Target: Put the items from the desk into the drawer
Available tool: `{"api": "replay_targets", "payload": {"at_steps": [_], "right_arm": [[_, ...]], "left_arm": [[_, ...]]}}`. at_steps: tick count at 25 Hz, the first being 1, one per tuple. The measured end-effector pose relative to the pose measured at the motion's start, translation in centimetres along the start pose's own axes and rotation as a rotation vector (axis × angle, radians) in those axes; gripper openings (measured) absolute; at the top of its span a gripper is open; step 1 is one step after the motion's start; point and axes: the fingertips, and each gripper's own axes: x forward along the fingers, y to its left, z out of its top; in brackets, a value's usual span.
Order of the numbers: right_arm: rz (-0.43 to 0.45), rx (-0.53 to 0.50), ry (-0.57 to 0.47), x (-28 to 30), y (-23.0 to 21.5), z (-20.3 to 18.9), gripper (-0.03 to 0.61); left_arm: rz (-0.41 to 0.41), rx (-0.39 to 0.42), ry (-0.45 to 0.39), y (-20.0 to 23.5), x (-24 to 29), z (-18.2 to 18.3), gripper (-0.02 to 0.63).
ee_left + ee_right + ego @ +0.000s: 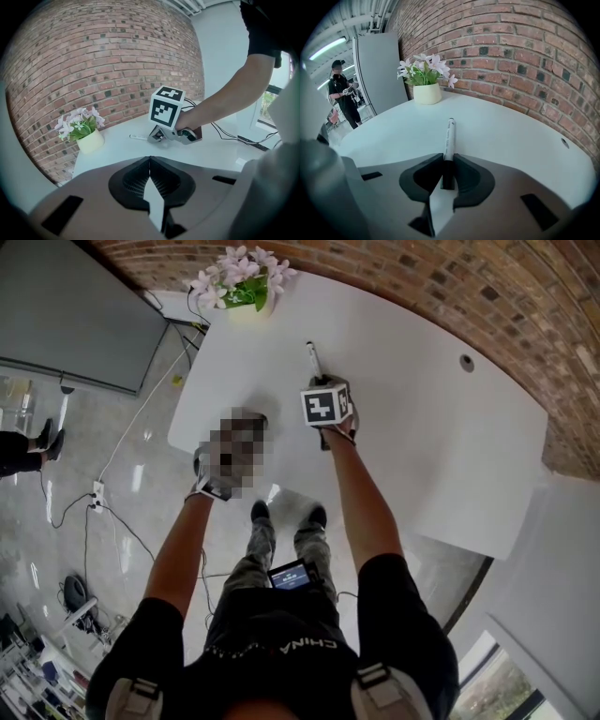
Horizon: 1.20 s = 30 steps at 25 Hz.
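A white marker with a black cap lies on the white desk, pointing toward the brick wall. My right gripper is down at its near end. In the right gripper view the marker runs straight out from between the pads, and my right gripper is shut on its black cap. The left gripper view shows the right gripper low on the desk with the marker sticking out. My left gripper is shut and empty, held near the desk's front edge, where a mosaic patch half hides the left gripper.
A pot of pale flowers stands at the desk's far left corner, in front of the brick wall. A cable hole is at the far right. A grey panel stands left; cables cross the floor. A person stands far left.
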Motion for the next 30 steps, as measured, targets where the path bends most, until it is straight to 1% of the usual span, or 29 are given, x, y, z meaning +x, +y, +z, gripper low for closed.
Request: {"api": "replay_targets", "payload": {"at_steps": [3, 7, 11, 14, 15, 17, 19, 24, 26, 30], "right_arm": [[0.006, 0.010, 0.007, -1.3, 0.1, -0.8, 0.075], [0.019, 0.013, -0.014, -4.2, 0.6, -0.8, 0.075], [0.043, -0.025, -0.039, -8.0, 1.5, -0.9, 0.075], [0.060, -0.072, -0.096, -10.9, 2.3, -0.1, 0.075], [0.064, -0.079, -0.100, -12.0, 2.5, -0.1, 0.075], [0.083, -0.079, -0.099, -14.6, 2.8, 0.1, 0.075], [0.111, -0.082, -0.132, -17.0, 3.4, 0.6, 0.075], [0.146, -0.099, -0.210, -22.6, 4.7, 0.6, 0.075], [0.153, -0.121, -0.236, -24.7, 5.1, 0.3, 0.075], [0.162, -0.137, -0.289, -26.7, 5.5, -0.9, 0.075]], "left_arm": [[0.009, 0.009, -0.006, 0.0, -0.7, 0.6, 0.012], [0.018, 0.023, -0.013, -0.3, -2.1, 1.7, 0.012], [0.027, 0.029, -0.029, -1.1, -3.8, 3.2, 0.012], [0.036, 0.040, -0.049, -1.5, -5.3, 4.8, 0.012], [0.040, 0.042, -0.057, -1.6, -5.7, 5.4, 0.012], [0.050, 0.048, -0.075, -1.6, -6.5, 6.5, 0.012], [0.057, 0.054, -0.088, -1.9, -7.3, 7.3, 0.012], [0.069, 0.048, -0.100, -3.2, -9.4, 7.9, 0.012], [0.074, 0.042, -0.107, -3.8, -9.9, 8.2, 0.012], [0.085, 0.024, -0.127, -4.9, -10.5, 9.0, 0.012]]}}
